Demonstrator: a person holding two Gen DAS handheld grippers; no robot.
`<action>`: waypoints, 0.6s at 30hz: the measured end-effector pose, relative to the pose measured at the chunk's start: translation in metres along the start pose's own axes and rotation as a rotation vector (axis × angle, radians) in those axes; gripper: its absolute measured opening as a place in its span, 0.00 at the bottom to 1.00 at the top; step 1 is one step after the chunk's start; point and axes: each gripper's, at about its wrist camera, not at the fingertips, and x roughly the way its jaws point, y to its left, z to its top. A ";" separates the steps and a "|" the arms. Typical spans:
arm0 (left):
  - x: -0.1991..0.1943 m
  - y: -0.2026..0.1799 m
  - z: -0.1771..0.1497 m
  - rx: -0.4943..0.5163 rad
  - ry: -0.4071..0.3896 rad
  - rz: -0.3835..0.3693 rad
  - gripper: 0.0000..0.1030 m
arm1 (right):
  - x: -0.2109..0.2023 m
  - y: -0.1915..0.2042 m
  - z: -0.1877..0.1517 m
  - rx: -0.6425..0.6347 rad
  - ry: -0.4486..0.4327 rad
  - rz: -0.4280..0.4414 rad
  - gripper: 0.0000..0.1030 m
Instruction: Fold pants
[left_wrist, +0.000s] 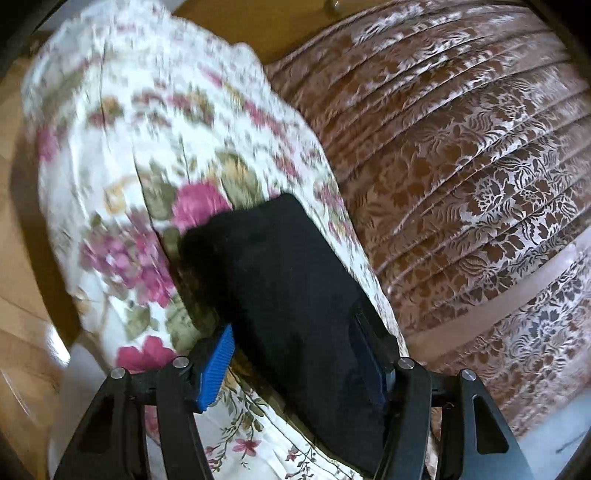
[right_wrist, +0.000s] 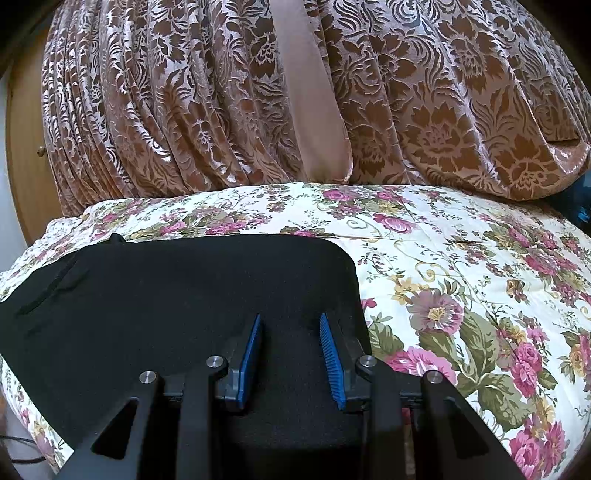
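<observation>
The left gripper (left_wrist: 295, 354) has its 2 jaws spread wide, with the black pants (left_wrist: 291, 280) filling the space between them. The left blue pad (left_wrist: 218, 365) shows beside the cloth's edge; the right pad is mostly hidden in dark fabric. Whether the jaws squeeze the cloth or merely straddle it, I cannot tell from this blurred view. The pants lie on the floral bedspread (left_wrist: 122, 155), stretched away from the camera as a long narrow strip, which suggests they are already folded lengthwise, probably to line the legs up before a crosswise fold.

The right gripper (right_wrist: 291, 354) hovers over the pants (right_wrist: 177, 295) with its 2 blue pads (right_wrist: 332, 365) parted and nothing pinched between them, so it is released. It sits near the rounded right end of the garment, likely placed to pick that end up or smooth it.

The left view alone shows the wooden floor (left_wrist: 22, 266) and the bed's edge. The right view alone shows the garment's width, a pocket slit (right_wrist: 48, 291) near its left side, and the brown patterned curtain (right_wrist: 221, 92) hanging straight behind the bed.
</observation>
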 end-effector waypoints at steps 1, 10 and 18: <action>0.003 0.002 0.001 -0.007 0.007 -0.017 0.62 | 0.000 0.000 0.000 0.000 0.000 0.001 0.32; 0.024 0.012 0.011 -0.082 0.018 -0.138 0.66 | 0.000 -0.001 0.000 0.004 -0.003 0.004 0.32; 0.041 -0.001 0.018 -0.069 0.031 -0.113 0.25 | 0.000 -0.001 0.001 0.006 -0.002 0.004 0.32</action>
